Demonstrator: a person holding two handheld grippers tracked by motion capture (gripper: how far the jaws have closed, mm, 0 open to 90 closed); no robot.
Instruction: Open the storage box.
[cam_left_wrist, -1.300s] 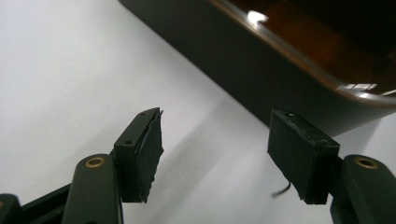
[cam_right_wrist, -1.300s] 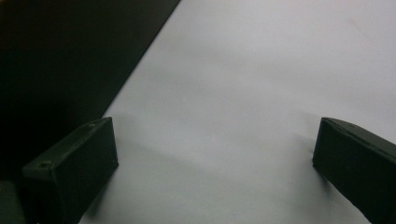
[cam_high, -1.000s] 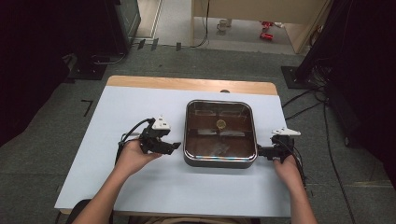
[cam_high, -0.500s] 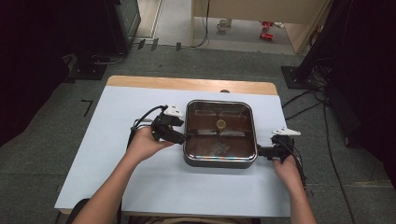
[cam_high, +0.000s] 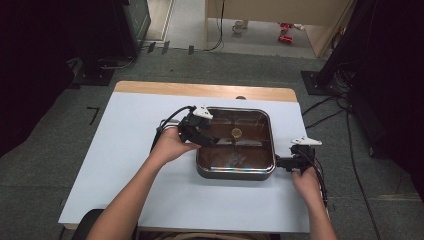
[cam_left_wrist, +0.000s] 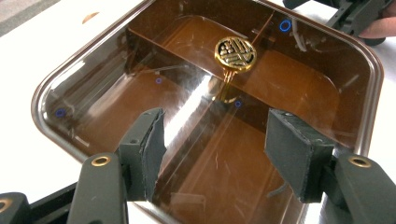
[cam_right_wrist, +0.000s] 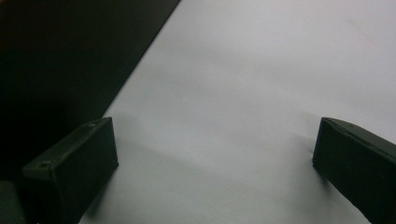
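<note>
The brown lidded box (cam_high: 235, 143) sits on the right half of the desk (cam_high: 115, 150), nearer the right edge than the left. Its clear lid (cam_left_wrist: 196, 107) glares with reflections, so what lies in the compartments underneath is hard to make out; a dark divider and a round gold knob (cam_left_wrist: 235, 52) in the middle of the lid are all that read plainly. In the high view the left hand (cam_high: 170, 144) covers part of the left tool (cam_high: 209, 139), which hangs over the box's left rim. From the left tool's own view its two pads (cam_left_wrist: 149, 144) stand apart above the lid, touching nothing; they have just been narrowing, with only air between them, so it is released. The right tool (cam_high: 278, 162) lies low at the box's near right corner, its jaws spread wide over bare desk and clasping nothing; whether it touches the box wall cannot be told. Cables trail on the floor beyond the desk's right edge. A second ago the left tool was on the desk well left of the box; it is now over the rim. The right tool has kept its place.
</note>
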